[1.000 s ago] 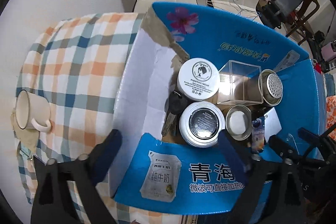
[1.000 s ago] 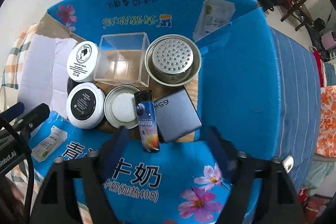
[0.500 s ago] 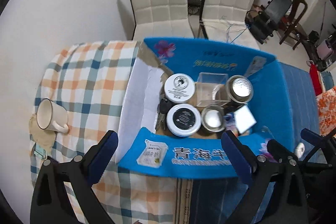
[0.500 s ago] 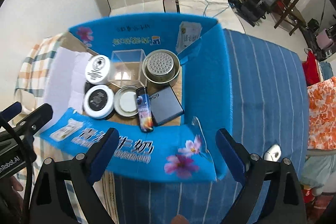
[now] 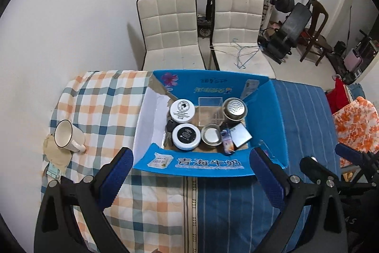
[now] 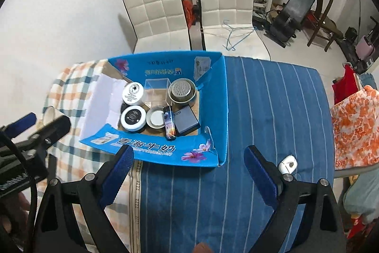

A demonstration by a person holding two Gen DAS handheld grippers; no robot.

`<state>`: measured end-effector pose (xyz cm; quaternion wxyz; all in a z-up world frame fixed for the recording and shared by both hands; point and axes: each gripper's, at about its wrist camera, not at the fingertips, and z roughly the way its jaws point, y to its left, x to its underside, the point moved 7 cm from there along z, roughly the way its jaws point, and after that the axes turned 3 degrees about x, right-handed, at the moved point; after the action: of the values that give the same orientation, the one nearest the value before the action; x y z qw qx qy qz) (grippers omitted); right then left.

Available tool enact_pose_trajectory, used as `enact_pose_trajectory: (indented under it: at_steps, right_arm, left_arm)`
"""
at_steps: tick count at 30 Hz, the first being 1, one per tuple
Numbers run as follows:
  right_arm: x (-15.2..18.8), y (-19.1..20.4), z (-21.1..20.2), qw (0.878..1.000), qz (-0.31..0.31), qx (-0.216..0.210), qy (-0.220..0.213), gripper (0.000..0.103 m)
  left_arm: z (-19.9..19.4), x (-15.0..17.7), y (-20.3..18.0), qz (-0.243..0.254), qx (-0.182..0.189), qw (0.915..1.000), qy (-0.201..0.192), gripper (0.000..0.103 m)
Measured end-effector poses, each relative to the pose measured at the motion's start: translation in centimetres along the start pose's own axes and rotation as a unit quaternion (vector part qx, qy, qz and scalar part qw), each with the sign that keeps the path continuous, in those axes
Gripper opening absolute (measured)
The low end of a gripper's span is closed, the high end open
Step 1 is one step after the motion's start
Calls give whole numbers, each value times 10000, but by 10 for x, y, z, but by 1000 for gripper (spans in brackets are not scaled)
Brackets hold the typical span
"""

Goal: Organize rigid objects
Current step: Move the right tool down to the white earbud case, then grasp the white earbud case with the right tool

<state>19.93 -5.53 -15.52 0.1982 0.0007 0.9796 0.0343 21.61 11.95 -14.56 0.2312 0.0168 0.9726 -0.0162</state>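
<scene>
Blue box of rigid objects, beyond empty right hand-held gripper

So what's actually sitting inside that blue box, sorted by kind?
Round cream jars: 2, white-lidded jar and black-lidded jar
Small open tin: 1
Metal cup with perforated top: 1
Clear plastic cube: 1
Slim printed lighter: 1
Grey flat block: 1
Dark key: 1
Total in the blue box: 8
</scene>
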Motion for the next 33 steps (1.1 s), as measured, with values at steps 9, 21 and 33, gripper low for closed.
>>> enact_pose_trajectory:
  at_steps: [9, 21, 33]
  right_arm:
    - [4, -63, -15, 9990, 418, 173, -18, 96]
    - [71, -266, 116, 9548, 2497, 832, 1379, 96]
    - [120, -284, 233, 9191, 2995, 848, 2415, 62]
  left_arm:
    - [9, 2, -35, 83, 75, 9999, 78, 101]
    - [100, 14, -102, 221, 182, 9971, 711, 101]
    - [151, 25, -110, 183, 17, 9925, 1206, 101]
